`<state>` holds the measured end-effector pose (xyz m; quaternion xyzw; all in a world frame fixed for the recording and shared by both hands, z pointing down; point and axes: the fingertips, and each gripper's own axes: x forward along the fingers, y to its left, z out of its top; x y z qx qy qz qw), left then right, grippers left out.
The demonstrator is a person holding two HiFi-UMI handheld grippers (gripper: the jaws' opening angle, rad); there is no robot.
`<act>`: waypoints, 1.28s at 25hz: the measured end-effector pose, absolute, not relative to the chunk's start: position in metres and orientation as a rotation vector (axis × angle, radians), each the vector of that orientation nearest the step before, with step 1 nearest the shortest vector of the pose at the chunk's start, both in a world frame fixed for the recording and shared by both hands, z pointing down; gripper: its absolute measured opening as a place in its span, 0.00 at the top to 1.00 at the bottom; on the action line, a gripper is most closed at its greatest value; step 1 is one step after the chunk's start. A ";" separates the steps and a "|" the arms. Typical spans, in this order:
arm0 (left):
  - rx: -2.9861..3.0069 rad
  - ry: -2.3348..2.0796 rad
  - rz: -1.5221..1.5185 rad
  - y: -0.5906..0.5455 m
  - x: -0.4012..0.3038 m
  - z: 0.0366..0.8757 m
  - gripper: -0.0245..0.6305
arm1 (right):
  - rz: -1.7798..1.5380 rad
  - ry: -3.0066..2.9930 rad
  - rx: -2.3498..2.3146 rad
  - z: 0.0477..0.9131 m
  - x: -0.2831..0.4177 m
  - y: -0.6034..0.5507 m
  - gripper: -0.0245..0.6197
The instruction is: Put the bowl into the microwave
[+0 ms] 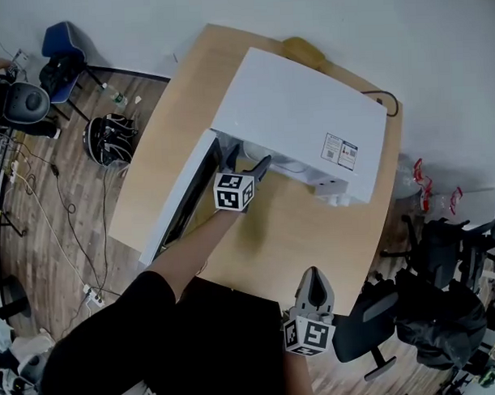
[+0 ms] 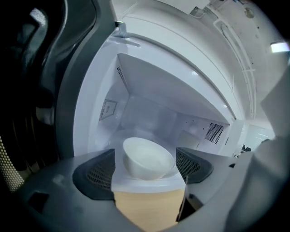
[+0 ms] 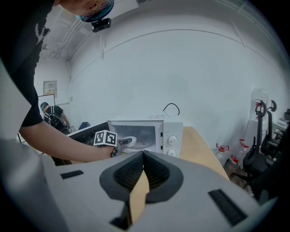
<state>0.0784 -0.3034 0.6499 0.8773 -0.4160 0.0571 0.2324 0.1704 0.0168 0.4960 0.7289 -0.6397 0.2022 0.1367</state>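
Note:
A white bowl (image 2: 147, 158) rests, slightly tilted, on the floor inside the white microwave (image 1: 301, 110), just past the opening. My left gripper (image 1: 248, 159) reaches into that opening and is open. Its dark pads (image 2: 97, 174) stand on either side of the bowl, apart from it. The microwave door (image 1: 179, 205) hangs wide open to the left. The microwave hides the bowl in the head view. My right gripper (image 1: 313, 273) is shut and empty over the near edge of the wooden table (image 1: 289, 240). Its pads (image 3: 131, 172) meet at the tips.
The microwave's knobs (image 3: 171, 139) face the right gripper view. A black office chair (image 1: 446, 307) stands right of the table. A blue chair (image 1: 64, 53), a black basket (image 1: 108, 141) and floor cables (image 1: 62, 239) lie to the left. Water bottles (image 3: 235, 161) stand by the wall.

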 end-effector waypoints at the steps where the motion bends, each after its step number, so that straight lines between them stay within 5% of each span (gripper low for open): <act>1: 2.421 -1.131 0.168 -0.300 0.078 0.650 0.37 | 0.585 -1.851 2.114 0.496 0.167 0.019 0.87; 32: 2.592 -1.056 0.475 -0.296 0.108 0.669 0.38 | 0.584 -1.738 2.188 0.500 0.156 0.043 0.87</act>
